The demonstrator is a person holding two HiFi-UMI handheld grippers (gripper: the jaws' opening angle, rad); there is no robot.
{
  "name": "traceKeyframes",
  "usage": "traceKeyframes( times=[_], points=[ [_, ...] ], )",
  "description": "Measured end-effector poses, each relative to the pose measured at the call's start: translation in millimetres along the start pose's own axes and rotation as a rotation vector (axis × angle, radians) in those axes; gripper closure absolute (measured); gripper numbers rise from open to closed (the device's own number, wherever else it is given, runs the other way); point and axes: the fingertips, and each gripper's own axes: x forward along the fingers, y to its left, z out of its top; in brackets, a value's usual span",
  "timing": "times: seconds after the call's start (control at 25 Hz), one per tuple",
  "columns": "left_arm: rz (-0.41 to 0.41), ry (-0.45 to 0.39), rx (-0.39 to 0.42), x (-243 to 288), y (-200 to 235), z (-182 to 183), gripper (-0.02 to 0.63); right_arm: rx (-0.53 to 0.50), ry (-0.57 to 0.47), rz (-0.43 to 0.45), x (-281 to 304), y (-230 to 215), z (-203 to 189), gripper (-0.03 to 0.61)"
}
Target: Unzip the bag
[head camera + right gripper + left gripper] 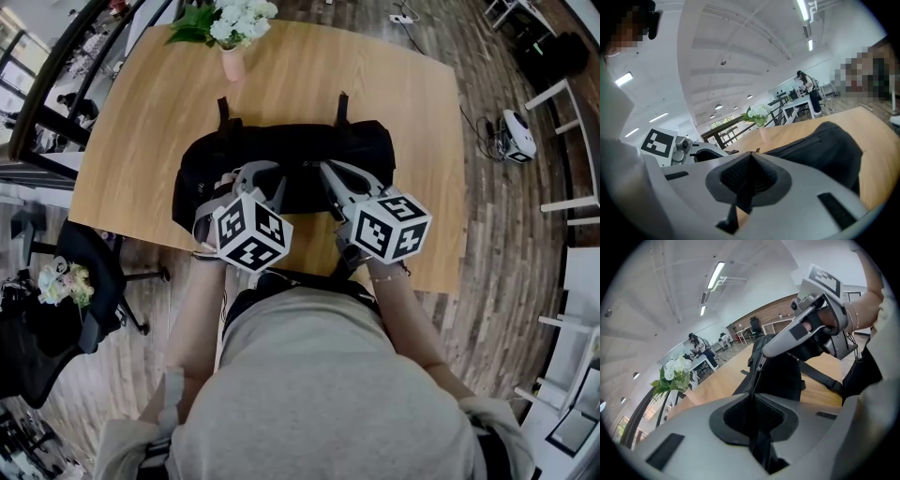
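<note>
A black bag point(300, 155) lies across the wooden table point(141, 122), near its front edge. My left gripper point(265, 178) is shut on the bag's black fabric beside the zipper track point(753, 380); the cloth runs up out of the left gripper point(754, 404) between its pads. My right gripper point(330, 176) is just to its right over the bag's top. In the left gripper view, the right gripper point(764, 350) is shut at the zipper pull point(759, 365). A thin black strip is pinched in the right gripper point(749, 173), and the bag point(820, 145) bulges beyond it.
A pink vase with white flowers point(234, 37) stands at the table's far edge. Two bag straps point(223, 108) point away from me. An office chair point(89, 267) sits off the table's left corner. A cable and a small device point(514, 134) lie on the floor at right.
</note>
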Motion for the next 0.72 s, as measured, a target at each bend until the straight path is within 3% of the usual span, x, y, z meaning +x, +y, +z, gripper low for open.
traceKeyframes(
  times=[0.72],
  points=[
    [0.036, -0.013, -0.093, 0, 8, -1, 0.571, 0.041, -0.090, -0.130, -42, -57, 25, 0.568]
  ],
)
